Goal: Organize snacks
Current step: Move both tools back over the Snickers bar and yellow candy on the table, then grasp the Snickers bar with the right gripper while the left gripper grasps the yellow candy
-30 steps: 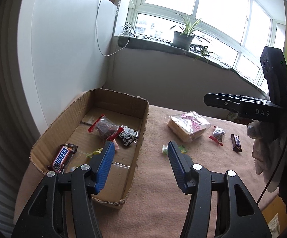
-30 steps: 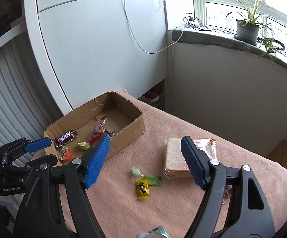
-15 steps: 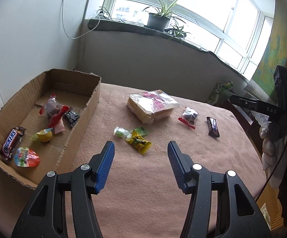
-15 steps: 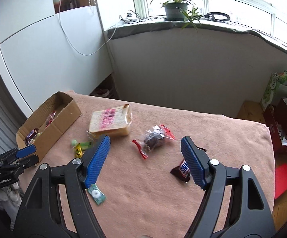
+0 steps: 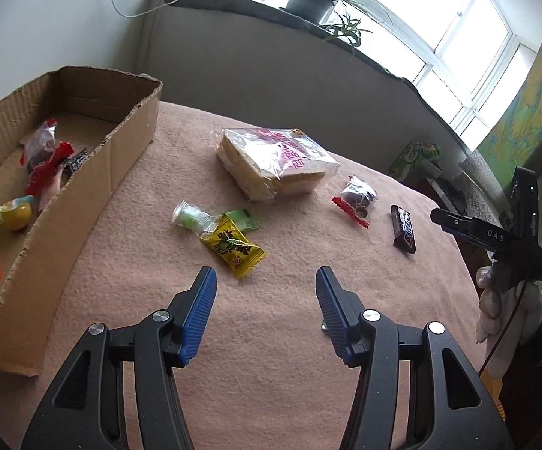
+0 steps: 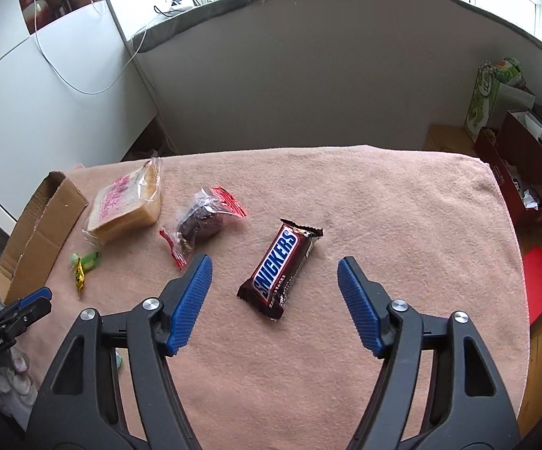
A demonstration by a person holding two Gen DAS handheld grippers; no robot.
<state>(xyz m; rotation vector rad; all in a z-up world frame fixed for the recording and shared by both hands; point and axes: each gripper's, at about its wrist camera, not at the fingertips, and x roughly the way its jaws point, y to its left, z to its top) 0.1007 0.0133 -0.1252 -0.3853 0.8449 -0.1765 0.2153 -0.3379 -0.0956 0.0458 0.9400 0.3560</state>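
Two grippers stand wide apart and empty: my right gripper brackets the Snickers bar on the cloth. Next: lower, pinch across its width, then carry to the cardboard box beyond my left gripper.

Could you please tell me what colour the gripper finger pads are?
Blue, ribbed pads; clearest in the right wrist view.
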